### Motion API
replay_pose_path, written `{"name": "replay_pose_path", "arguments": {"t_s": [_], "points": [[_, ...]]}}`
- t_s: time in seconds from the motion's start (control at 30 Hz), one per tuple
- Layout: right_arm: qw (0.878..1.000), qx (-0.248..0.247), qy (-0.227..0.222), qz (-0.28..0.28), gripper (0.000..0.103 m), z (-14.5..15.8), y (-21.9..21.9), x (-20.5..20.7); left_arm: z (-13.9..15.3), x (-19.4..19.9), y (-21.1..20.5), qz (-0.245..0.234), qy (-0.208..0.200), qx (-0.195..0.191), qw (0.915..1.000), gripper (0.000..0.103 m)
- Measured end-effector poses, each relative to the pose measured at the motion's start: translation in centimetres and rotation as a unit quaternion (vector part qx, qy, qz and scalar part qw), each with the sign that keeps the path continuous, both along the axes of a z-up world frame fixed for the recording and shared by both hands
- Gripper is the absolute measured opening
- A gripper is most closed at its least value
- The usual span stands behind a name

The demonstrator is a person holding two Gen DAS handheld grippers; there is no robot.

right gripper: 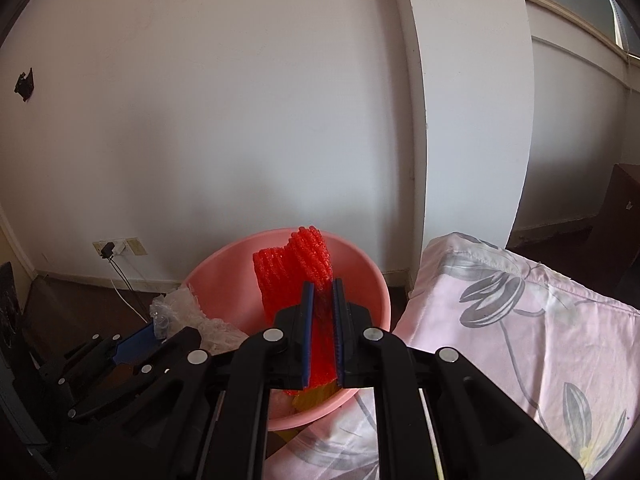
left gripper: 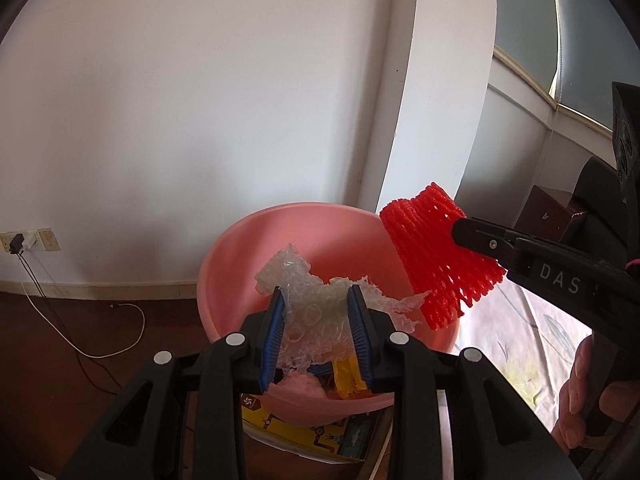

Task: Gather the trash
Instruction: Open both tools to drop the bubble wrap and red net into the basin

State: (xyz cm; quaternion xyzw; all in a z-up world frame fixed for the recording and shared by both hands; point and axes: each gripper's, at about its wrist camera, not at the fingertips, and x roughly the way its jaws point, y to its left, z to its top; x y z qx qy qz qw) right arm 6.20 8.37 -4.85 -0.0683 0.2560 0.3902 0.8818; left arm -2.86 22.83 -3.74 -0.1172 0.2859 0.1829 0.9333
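1. The left tool (left gripper: 316, 320) grips crumpled bubble wrap (left gripper: 312, 300) over the pink basin (left gripper: 224, 264); the right tool (right gripper: 322, 312) is clamped on red foam net (right gripper: 296, 264) above the rim.
2. Both pieces are light; released too early, they may fall on the bed (right gripper: 540, 320) beside the basin.
3. Both tools crowd one opening and could collide.
4. The basin probably stands on a printed box (left gripper: 304, 436).

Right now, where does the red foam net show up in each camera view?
Left wrist view: the red foam net is right of centre, clamped in the right gripper.
Right wrist view: the net is centre, between that gripper's fingers, over the basin.
Shared landmark: the pink basin.
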Motion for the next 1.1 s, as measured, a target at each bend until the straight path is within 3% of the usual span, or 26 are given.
{"name": "replay_pose_path", "arguments": {"t_s": [0.3,0.63,0.9,1.0,1.1], "points": [[1.000,-0.015,0.017,0.008,0.009,-1.5,1.8,1.1,-1.1,2.1,0.4,0.002,0.019,-0.022,0.9996,0.031],[0.999,-0.028,0.031,0.014,0.010,-2.0,2.3,1.3,-0.7,2.8,-0.1,0.007,0.028,-0.019,0.9994,0.032],[0.998,-0.032,0.055,0.009,0.012,-2.5,2.4,1.9,-0.5,2.5,-0.1,0.012,0.024,-0.022,0.9994,0.042],[0.998,-0.029,0.057,0.008,0.014,-2.5,2.2,1.8,-0.3,2.5,-0.3,0.012,0.021,-0.021,0.9995,0.045],[0.998,-0.026,0.059,0.010,0.025,-2.4,2.0,1.7,-0.3,2.4,-0.5,0.013,0.020,-0.021,0.9995,0.048]]}}
